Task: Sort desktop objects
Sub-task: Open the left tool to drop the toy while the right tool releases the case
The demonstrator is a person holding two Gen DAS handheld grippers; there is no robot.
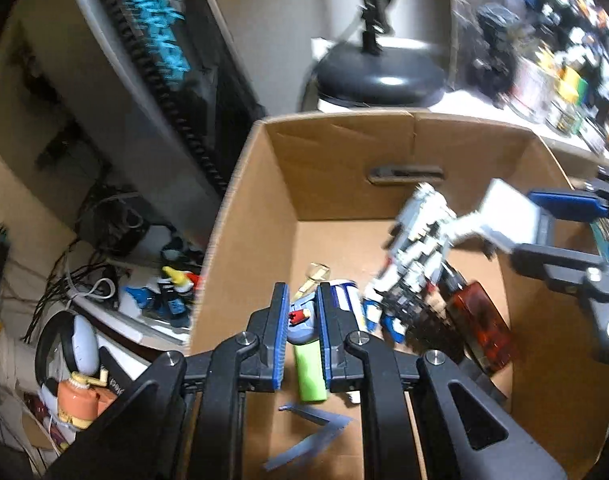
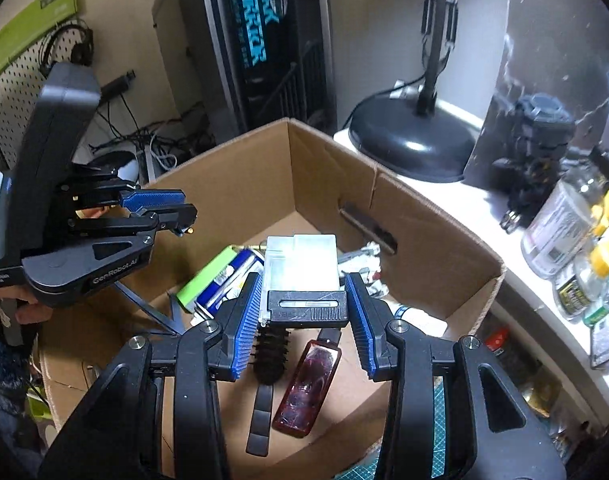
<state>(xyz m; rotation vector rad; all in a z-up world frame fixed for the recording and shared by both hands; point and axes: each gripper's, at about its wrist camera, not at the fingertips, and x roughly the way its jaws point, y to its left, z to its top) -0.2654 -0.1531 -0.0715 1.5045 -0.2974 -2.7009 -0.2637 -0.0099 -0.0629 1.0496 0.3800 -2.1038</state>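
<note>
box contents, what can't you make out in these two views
- White toy robot: left wrist view, motion-blurred, details unreadable.
- Hairbrush head: right wrist view, partly hidden behind the clear case.
- Cardboard box near floor: both views, covered by gripper bodies.
- Right gripper: whether its pads touch the case is unclear.

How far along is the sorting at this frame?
Well underway. The cardboard box already holds a green lighter, a red translucent case, a black hairbrush and a white model robot. The right gripper, open around a grey-and-clear case, hangs over the box. The left gripper is empty. Bottles remain on the shelf.
</note>
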